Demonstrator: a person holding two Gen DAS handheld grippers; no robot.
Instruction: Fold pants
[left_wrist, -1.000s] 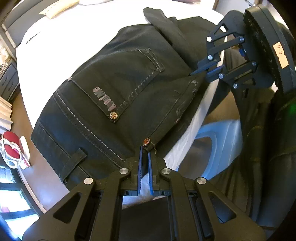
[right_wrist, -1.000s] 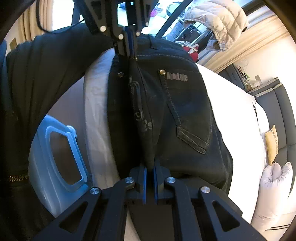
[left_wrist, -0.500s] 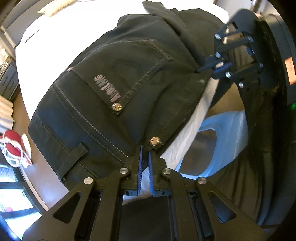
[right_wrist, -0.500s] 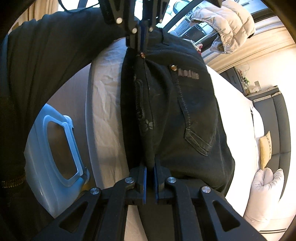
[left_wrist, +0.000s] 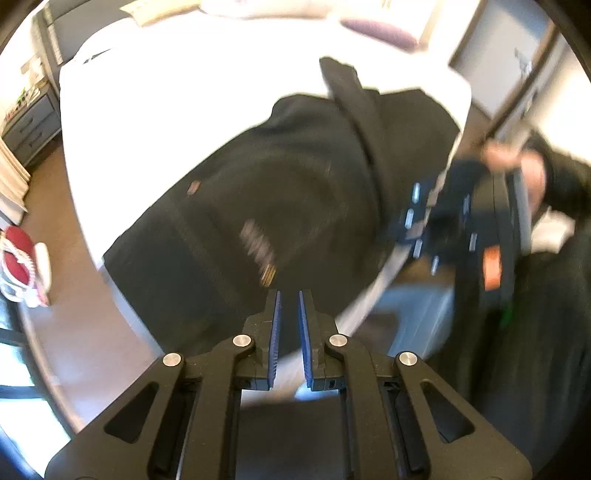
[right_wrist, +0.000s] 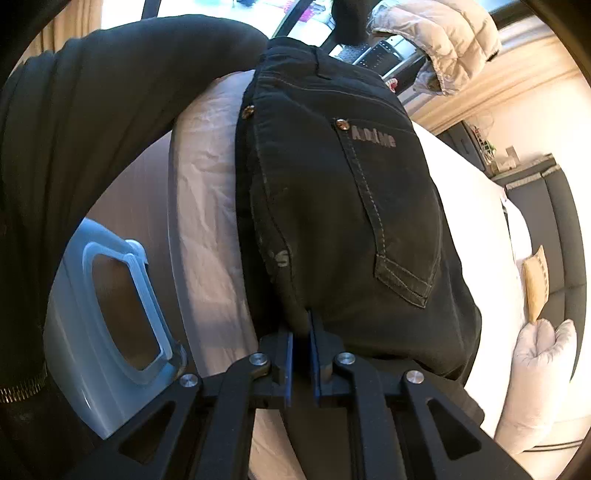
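Note:
The black jeans (left_wrist: 288, 206) lie folded on the white bed (left_wrist: 192, 92), back pocket up, near the bed's edge. The left wrist view is blurred by motion. My left gripper (left_wrist: 289, 295) is slightly open and empty, just off the waistband edge. My right gripper (right_wrist: 301, 325) is slightly open at the jeans' (right_wrist: 332, 206) near edge, with fabric just beyond its tips; I cannot tell whether it touches. It also shows in the left wrist view (left_wrist: 436, 229) at the jeans' right side.
A light blue plastic bin (right_wrist: 110, 302) stands on the floor beside the bed. A person's dark sleeve (right_wrist: 92, 110) is at the left. A white puffy jacket (right_wrist: 443, 40) hangs behind. Pillows (right_wrist: 535, 369) lie at the bed's far end. A red item (left_wrist: 18, 254) sits on the floor.
Both grippers have let go of the jeans' edge and opened a little. My left gripper has pulled back and swung away quickly; the jeans now rest on the bed.

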